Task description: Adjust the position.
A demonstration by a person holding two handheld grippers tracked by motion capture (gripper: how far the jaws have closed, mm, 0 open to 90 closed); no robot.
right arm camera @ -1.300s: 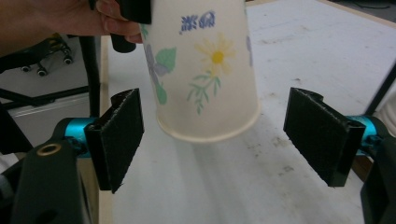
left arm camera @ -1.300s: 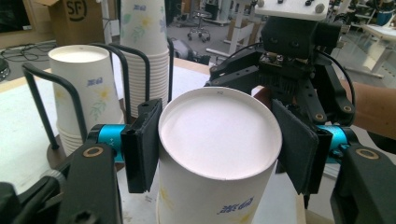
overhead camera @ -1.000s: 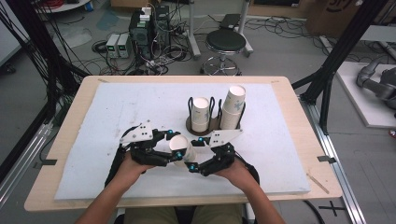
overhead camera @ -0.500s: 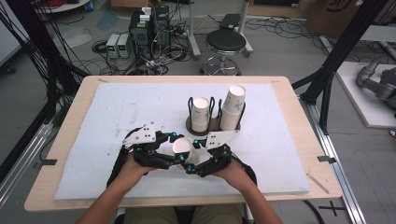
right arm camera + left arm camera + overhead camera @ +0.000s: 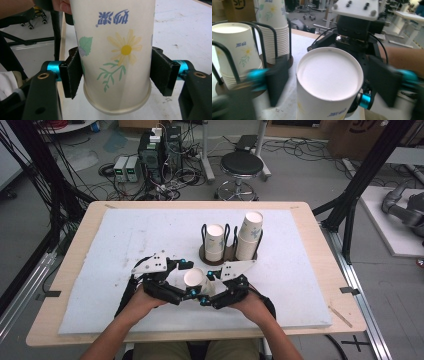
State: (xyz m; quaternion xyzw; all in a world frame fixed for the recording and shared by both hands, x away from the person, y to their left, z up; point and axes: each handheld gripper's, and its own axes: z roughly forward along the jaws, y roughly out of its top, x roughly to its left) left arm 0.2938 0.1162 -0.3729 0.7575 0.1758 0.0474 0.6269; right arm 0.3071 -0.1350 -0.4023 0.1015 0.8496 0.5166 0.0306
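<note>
**Two grippers meet at one upturned paper cup**

At the far left of the high view we see the bare wooden edge of the table (image 5: 65,285), with a white foam mat (image 5: 125,235) covering most of its top. Moving right, the left gripper (image 5: 186,278) comes in from the near side, held in the person's left hand (image 5: 137,301). In the left gripper view its jaws stand well apart on either side of the paper cup (image 5: 329,82), and neither pad touches the cup wall, so we read this gripper as released.

The paper cup (image 5: 194,279) sits between the two grippers, near the front middle of the mat, bottom up. In the right gripper view its rim points down and its printed daisy and blue lettering are inverted. We cannot tell whether the rim rests on the mat or hangs just above it.

Just right of the cup we see the right gripper (image 5: 209,289), held in the right hand (image 5: 252,304). In the right gripper view both black pads (image 5: 73,72) press against the cup's sides, so the right gripper (image 5: 116,72) is grasping the paper cup (image 5: 116,50).

Behind the grippers stands a black wire cup holder (image 5: 227,251) on a round base, with a short cup stack (image 5: 215,241) in its left bay and a taller cup stack (image 5: 249,236) in its right bay.
</note>
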